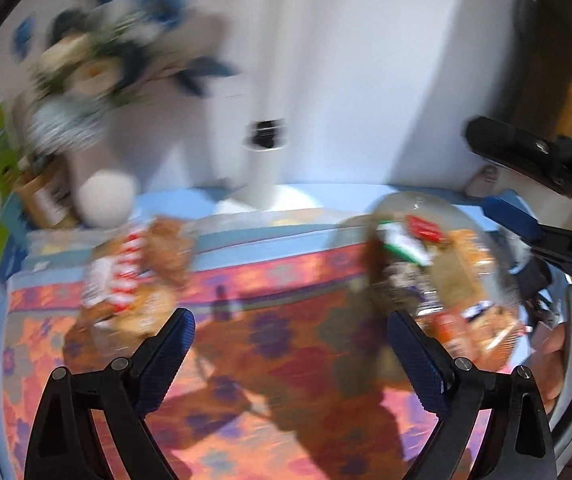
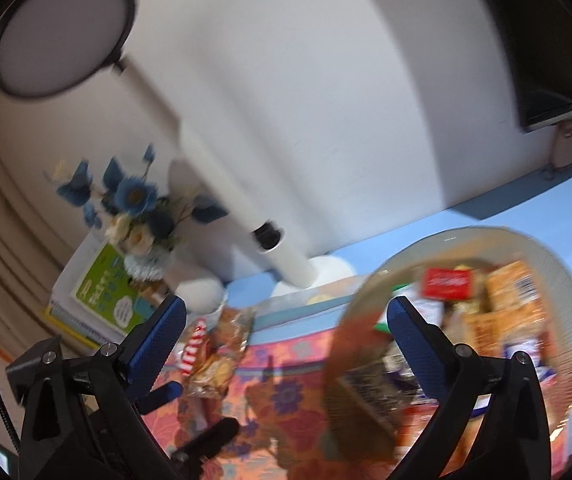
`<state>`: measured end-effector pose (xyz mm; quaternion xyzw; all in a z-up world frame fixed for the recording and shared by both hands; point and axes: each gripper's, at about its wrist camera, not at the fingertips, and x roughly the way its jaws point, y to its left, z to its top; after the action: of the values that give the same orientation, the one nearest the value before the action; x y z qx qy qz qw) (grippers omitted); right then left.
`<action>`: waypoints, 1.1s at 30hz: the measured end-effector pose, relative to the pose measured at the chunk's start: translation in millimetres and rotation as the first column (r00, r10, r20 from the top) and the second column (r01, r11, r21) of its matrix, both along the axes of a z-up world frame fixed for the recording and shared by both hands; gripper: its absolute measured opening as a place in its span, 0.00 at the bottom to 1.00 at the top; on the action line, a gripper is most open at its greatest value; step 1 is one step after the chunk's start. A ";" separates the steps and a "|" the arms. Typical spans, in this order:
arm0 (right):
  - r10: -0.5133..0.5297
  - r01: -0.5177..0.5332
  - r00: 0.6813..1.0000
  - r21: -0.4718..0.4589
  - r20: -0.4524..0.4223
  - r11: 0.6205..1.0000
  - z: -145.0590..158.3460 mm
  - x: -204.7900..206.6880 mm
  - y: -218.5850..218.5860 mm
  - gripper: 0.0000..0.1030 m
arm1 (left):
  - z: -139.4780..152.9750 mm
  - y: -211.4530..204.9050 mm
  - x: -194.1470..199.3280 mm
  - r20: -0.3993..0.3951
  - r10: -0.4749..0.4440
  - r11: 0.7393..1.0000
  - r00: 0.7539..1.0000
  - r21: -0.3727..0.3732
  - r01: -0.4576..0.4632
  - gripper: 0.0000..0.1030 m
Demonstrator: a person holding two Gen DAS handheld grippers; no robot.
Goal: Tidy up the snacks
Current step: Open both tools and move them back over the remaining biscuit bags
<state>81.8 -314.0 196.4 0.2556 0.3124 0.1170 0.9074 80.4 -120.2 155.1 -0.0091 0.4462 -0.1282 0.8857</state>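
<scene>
Fingers (image 1: 183,344) of the left gripper (image 1: 292,356) stand wide apart at the lower edge of the left wrist view, with nothing between them but the patterned cloth (image 1: 245,320) on the tabletop. A loose snack bag (image 1: 133,276) with red and white stripes lies at centre left, beyond and to the left of the left-hand finger; its long axis appears to run from lower left to upper right, though blur leaves this uncertain. At centre right a clear bowl (image 1: 418,208) filled with snack packets sits beyond the right-hand finger. The right gripper (image 1: 526,216) enters from the right edge, close beside that bowl.

Fingers (image 2: 157,336) of the right gripper (image 2: 286,340) are likewise spread, holding nothing, in the right wrist view. The bowl (image 2: 486,236) fills the right half of the frame, its near rim crossing behind the right-hand finger. The striped bag (image 2: 213,348) lies just right of the left-hand finger, elongated roughly up and down the frame. The left gripper (image 2: 157,392) shows dark at lower left, next to the bag. Judged from both views, the left gripper is nearer the loose bag, the right nearer the bowl.
</scene>
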 end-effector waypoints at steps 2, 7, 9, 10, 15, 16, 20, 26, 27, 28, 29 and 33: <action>0.030 -0.030 1.000 0.008 -0.004 1.000 -7.1 6.7 24.4 0.99 | -6.8 31.4 0.6 0.006 0.054 0.998 0.999 0.022 -0.054 0.93; 0.112 -0.112 0.993 0.008 -0.030 0.994 -27.2 19.9 82.8 0.99 | -30.0 103.8 8.0 -0.041 0.153 0.988 0.987 0.033 -0.151 0.93; 0.151 -0.151 0.987 0.002 -0.053 0.989 -39.4 25.8 105.5 0.99 | -41.5 131.6 7.3 -0.055 0.186 0.983 0.981 0.014 -0.185 0.93; 0.172 -0.173 0.983 0.000 -0.068 0.985 -46.8 28.8 117.7 0.99 | -46.7 140.9 6.9 -0.056 0.196 0.981 0.979 0.007 -0.196 0.93; 0.247 -0.251 0.959 -0.007 -0.139 0.968 -87.1 40.1 165.1 0.99 | -83.5 165.3 11.9 -0.108 0.233 0.972 0.967 0.001 -0.234 0.93; 0.260 -0.264 0.953 -0.007 -0.154 0.965 -96.1 42.9 173.5 0.99 | -88.4 163.5 12.0 -0.117 0.239 0.971 0.964 0.001 -0.241 0.93; 0.299 -0.318 0.933 -0.067 -0.200 0.946 -128.6 53.8 205.6 0.99 | -122.2 155.4 9.6 -0.141 0.233 0.969 0.962 -0.045 -0.241 0.93; 0.370 -0.391 0.905 -0.066 -0.211 0.918 -165.3 80.3 228.8 1.00 | -147.1 137.0 13.7 -0.030 0.274 0.958 0.961 0.094 -0.270 1.00; 0.368 -0.380 0.920 -0.078 -0.133 0.922 -165.6 80.2 225.1 1.00 | -147.6 134.9 13.7 -0.029 0.273 0.957 0.962 0.108 -0.268 1.00; 0.364 -0.373 0.925 -0.078 -0.110 0.924 -168.8 81.4 223.0 1.00 | -149.6 131.9 14.3 -0.029 0.271 0.956 0.962 0.127 -0.266 1.00; 0.366 -0.371 0.926 -0.041 -0.095 0.928 -170.3 83.4 218.6 1.00 | -149.5 129.2 14.1 -0.024 0.269 0.954 0.963 0.143 -0.263 1.00; 0.367 -0.369 0.926 -0.012 -0.084 0.929 -170.6 84.0 214.4 1.00 | -149.5 130.5 12.0 -0.025 0.269 0.955 0.963 0.134 -0.264 1.00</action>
<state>165.8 -99.6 25.8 0.1843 0.3927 0.2704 0.8595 92.4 10.3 5.6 -0.0146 0.4672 0.0217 0.8837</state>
